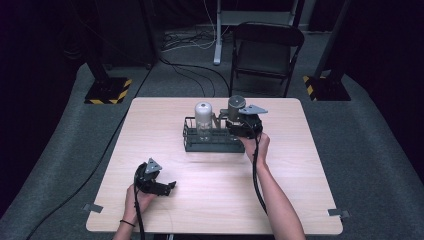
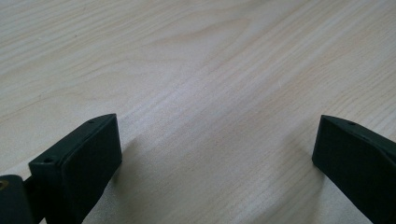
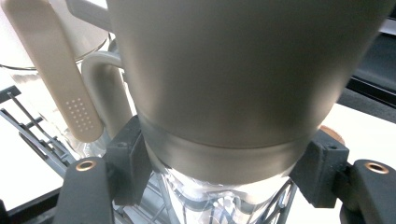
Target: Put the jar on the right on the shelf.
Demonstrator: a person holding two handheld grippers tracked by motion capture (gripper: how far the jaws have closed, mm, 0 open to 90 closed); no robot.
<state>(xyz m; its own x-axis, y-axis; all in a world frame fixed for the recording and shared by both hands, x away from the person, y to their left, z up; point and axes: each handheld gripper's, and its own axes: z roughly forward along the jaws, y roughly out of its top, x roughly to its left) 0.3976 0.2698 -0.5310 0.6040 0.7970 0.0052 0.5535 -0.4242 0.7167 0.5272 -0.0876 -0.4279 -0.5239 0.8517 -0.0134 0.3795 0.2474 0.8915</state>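
A grey-topped clear bottle stands in a black rack on pale wood-grain table.

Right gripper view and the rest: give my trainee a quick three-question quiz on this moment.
1. True or false: the right gripper is shut on the grey-lidded bottle.
2. What lies between the jaws of the left gripper? A) a spoon B) nothing but bare table C) a cup
3. In the high view, which stands further left in the black rack: the white-lidded bottle or the grey-lidded one?

Key:
1. True; both pads press on its lid's lower band.
2. B; the jaws stand wide apart.
3. The white-lidded bottle.
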